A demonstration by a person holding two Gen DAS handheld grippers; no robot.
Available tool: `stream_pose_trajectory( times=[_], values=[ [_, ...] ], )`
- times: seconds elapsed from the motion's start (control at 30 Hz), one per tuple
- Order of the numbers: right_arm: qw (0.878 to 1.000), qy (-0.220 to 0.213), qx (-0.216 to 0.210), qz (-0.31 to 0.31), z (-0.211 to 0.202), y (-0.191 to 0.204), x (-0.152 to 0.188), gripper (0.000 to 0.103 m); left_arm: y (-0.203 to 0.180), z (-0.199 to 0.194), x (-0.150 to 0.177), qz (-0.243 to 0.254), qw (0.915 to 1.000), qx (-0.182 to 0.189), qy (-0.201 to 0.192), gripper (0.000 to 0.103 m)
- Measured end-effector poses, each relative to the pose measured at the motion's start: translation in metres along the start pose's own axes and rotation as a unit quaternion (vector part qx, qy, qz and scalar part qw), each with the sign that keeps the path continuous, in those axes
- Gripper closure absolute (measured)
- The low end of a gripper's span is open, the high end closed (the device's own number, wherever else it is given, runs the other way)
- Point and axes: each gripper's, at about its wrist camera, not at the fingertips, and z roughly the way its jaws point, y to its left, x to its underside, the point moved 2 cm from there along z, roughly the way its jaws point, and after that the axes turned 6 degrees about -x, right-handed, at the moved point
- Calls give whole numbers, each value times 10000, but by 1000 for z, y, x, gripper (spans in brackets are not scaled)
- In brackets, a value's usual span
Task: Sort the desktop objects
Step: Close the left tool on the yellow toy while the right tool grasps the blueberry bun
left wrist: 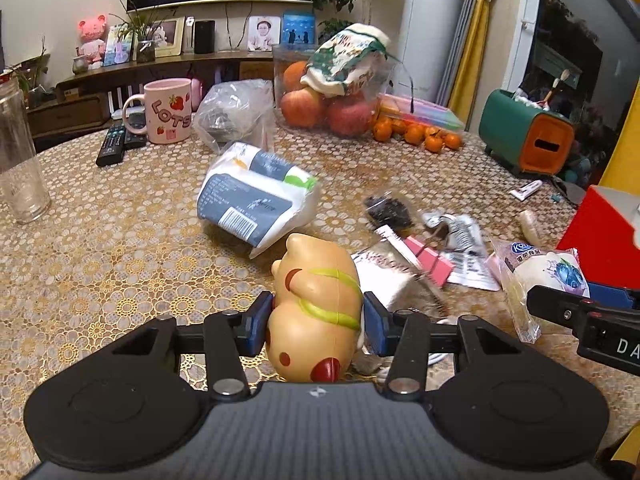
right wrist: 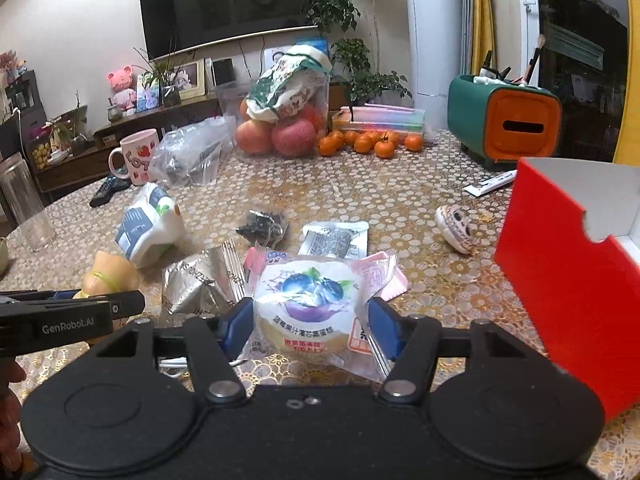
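The left gripper (left wrist: 318, 322) pinches a tan squishy animal toy (left wrist: 316, 312); the right gripper (right wrist: 308, 328) pinches a clear-wrapped blueberry cake (right wrist: 306, 304), both near. Sorting looks barely begun: silver foil packets (right wrist: 200, 284) and a tissue pack (left wrist: 256, 200) still litter the tablecloth (left wrist: 120, 240) beside the red box (right wrist: 568, 280) at right.

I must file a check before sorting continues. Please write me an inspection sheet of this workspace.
Surface: round table under a gold patterned cloth.
Job's things: toy figure in the left gripper; wrapped blueberry cake in the right gripper; red box open at the right.
Clutter: tissue pack, foil packets, pink clip, pink mug, glass jar, remotes, fruit, green organizer.
Grippers: both fingers pairs press their items.
Cables: a white cable under the right gripper.
Surroundings: television, shelf with photos, plants, yellow curtain.
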Motion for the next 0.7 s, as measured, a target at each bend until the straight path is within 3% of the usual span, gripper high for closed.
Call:
stream_pose_trajectory(
  times=[0.7],
  values=[
    [9978, -625, 38, 196, -103, -35, -19, 41, -69, -78, -14, 298, 9977, 488, -360, 56]
  ],
)
